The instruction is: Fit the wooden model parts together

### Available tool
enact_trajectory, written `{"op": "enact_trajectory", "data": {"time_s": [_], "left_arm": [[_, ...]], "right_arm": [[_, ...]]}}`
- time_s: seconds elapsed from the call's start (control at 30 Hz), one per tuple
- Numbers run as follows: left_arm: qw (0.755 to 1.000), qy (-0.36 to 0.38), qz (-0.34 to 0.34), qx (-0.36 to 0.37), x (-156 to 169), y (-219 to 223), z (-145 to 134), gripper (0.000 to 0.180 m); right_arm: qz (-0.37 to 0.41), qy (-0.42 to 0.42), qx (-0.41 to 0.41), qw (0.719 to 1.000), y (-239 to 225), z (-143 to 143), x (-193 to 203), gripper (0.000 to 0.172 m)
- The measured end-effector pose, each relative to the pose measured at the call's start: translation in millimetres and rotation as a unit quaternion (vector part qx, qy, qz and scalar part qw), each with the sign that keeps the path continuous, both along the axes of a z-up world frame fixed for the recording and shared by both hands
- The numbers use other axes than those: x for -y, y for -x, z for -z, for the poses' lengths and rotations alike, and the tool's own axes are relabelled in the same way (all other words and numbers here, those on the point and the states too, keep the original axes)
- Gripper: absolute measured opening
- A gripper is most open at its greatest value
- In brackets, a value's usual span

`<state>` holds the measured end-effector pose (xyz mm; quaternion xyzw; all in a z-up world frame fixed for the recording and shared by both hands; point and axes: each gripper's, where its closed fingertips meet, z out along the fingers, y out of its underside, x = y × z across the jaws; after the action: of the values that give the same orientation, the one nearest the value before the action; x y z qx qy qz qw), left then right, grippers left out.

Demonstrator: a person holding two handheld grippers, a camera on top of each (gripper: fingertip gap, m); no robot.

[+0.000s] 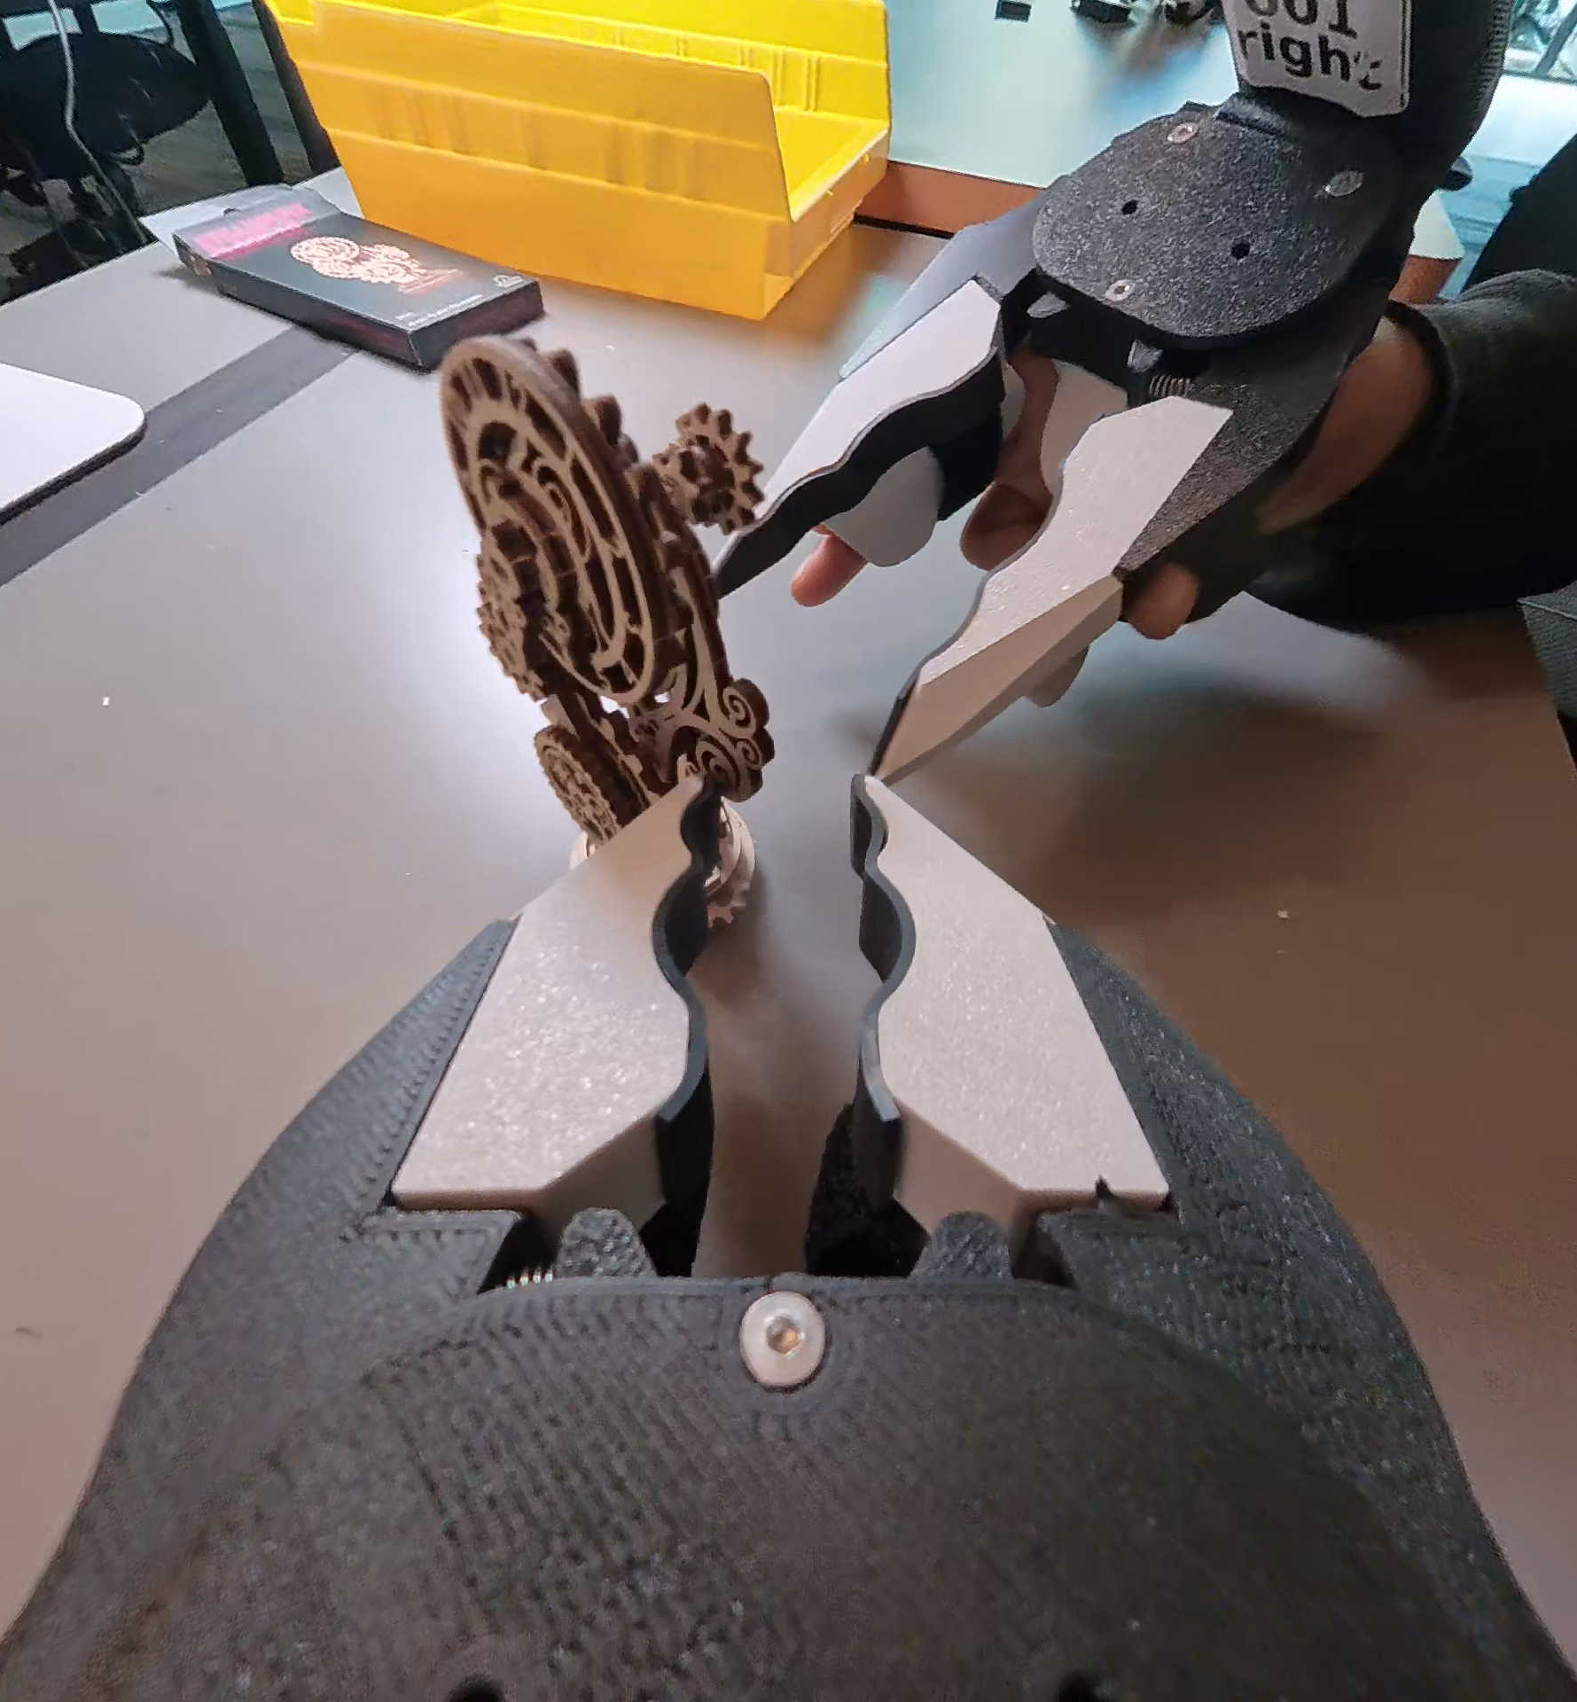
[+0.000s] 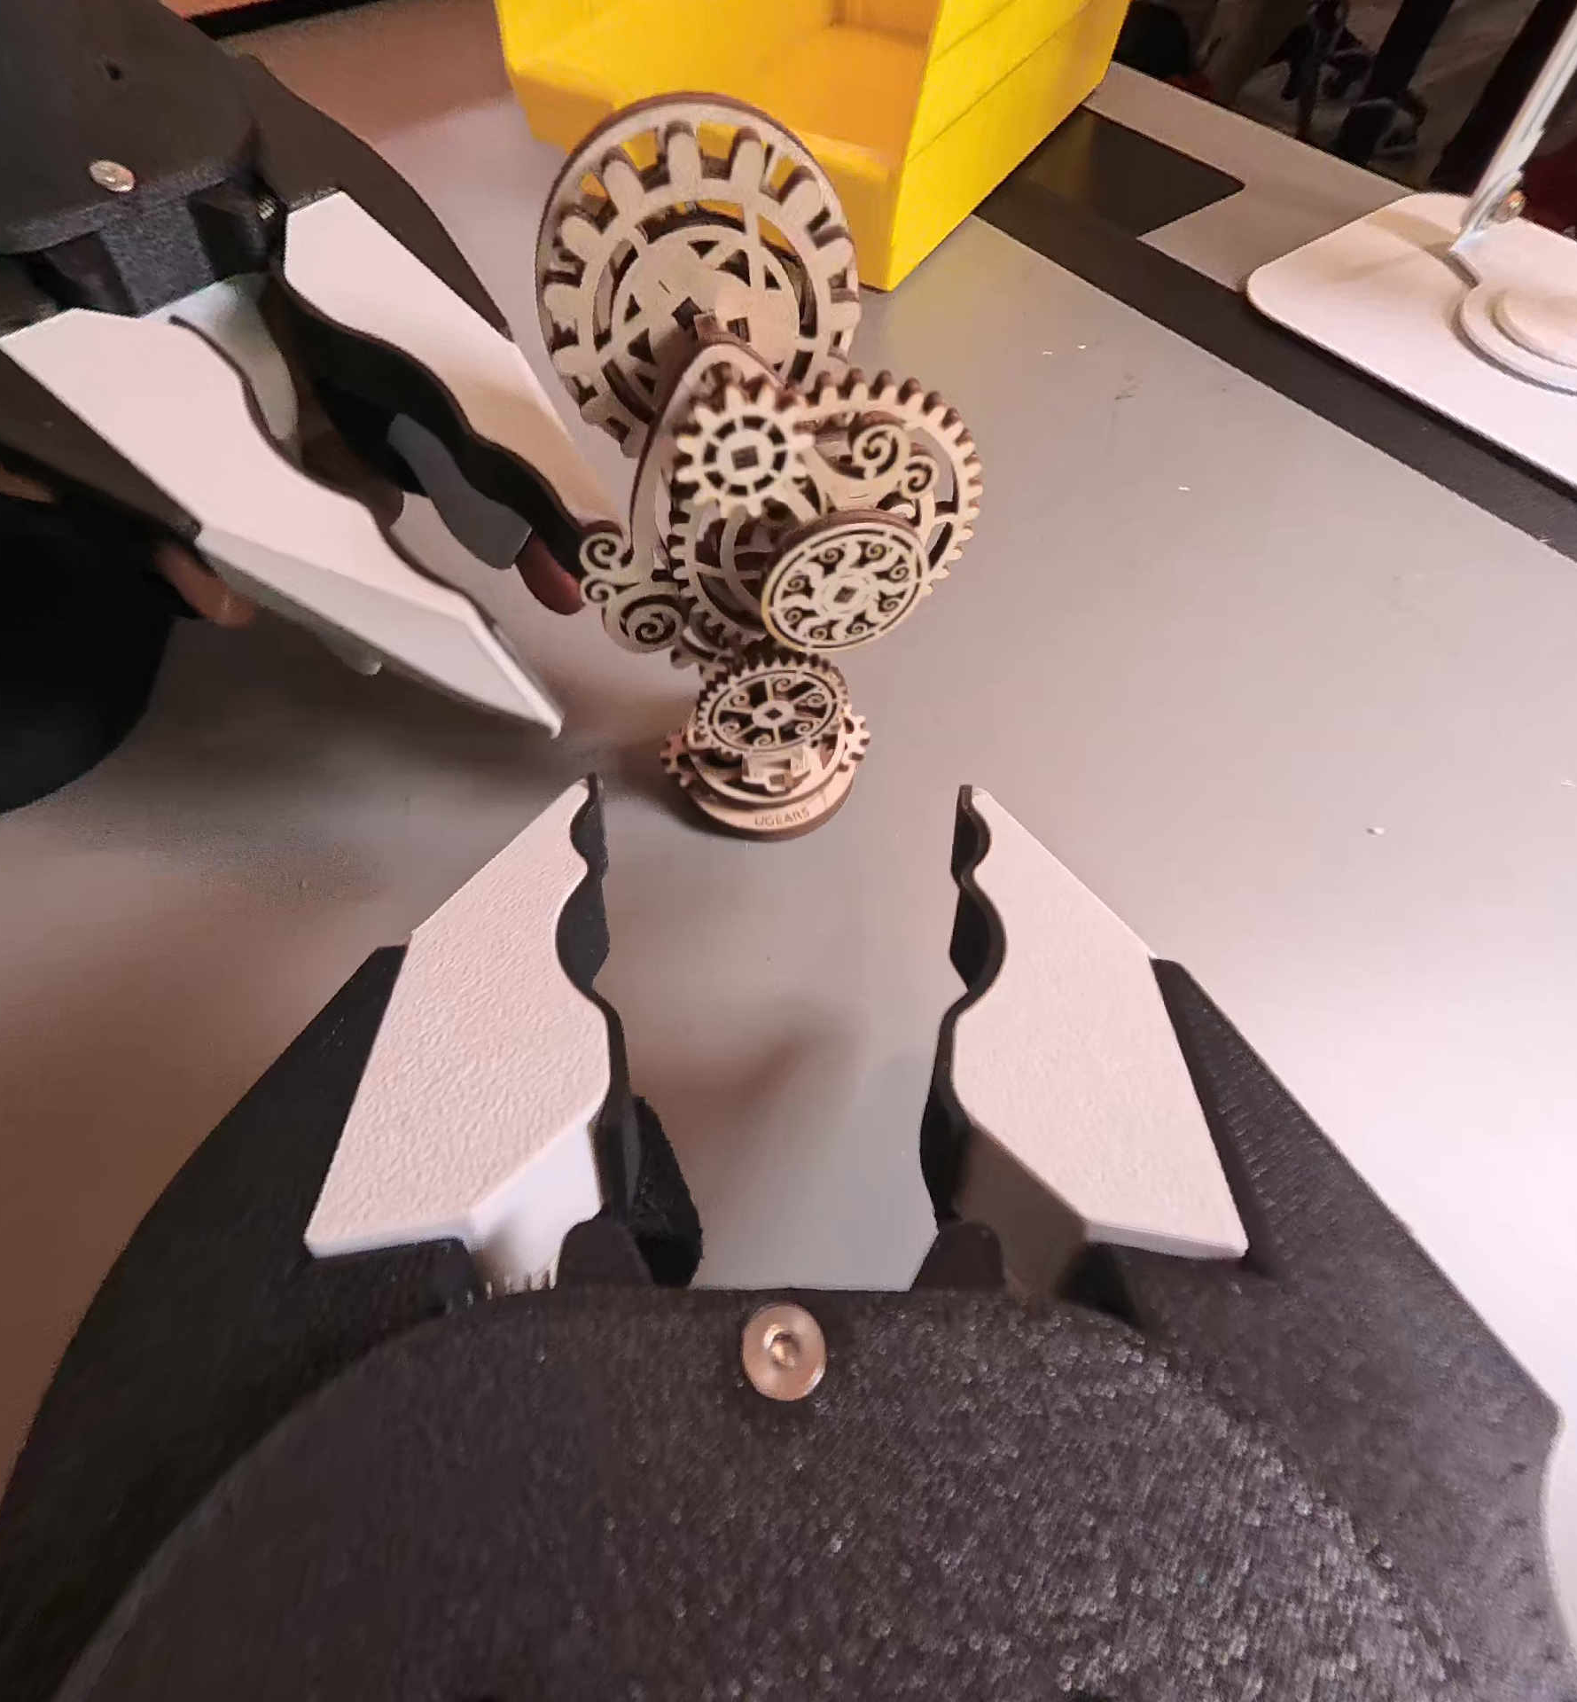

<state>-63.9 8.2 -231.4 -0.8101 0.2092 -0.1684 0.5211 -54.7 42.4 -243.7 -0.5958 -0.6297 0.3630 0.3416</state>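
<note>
Tan-and-brown wooden model [image 2: 747, 479] with swirl and gear cutouts, grey surface [image 2: 1226, 737], yellow bin [image 1: 600, 138], black box [image 1: 351, 276] with pink print, white-and-black jaws.

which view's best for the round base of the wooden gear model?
Right wrist view: the round base sits unobstructed on the table, just beyond the open right gripper. In the left wrist view, the left gripper's fingertip hides most of it; only a sliver shows.

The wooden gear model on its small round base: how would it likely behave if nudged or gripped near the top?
The wooden gear model probably tips easily: its wide wheel and gears sit high above a small round base. It looks light, being thin openwork wood. The fine teeth and scrolls seem fragile, so squeezing them could snap something.
</note>
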Motion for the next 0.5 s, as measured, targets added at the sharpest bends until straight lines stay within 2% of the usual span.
{"op": "enact_trajectory", "data": {"time_s": [0.03, 0.23, 0.33, 0.43, 0.5], "left_arm": [[1.000, 0.004, 0.006, 0.001, 1, -2, 0, 0.029], [0.997, 0.038, 0.066, -0.001, 24, -9, -2, 0.032], [0.995, 0.018, 0.101, -0.005, 40, -6, -11, 0.028], [0.999, -0.002, 0.042, -0.004, 29, 22, -13, 0.030], [1.000, -0.006, 0.003, 0.000, 20, 38, -9, 0.034]], "right_arm": [[0.007, -0.007, 0.002, 1.000, 3, 1, 0, 0.072], [0.009, -0.002, 0.013, 1.000, 14, 4, 9, 0.068], [0.018, -0.014, 0.025, 0.999, 16, 9, 15, 0.080], [0.044, -0.019, 0.023, 0.999, 25, 11, 15, 0.087], [0.050, -0.018, 0.026, 0.998, 33, 13, 14, 0.085]]}}
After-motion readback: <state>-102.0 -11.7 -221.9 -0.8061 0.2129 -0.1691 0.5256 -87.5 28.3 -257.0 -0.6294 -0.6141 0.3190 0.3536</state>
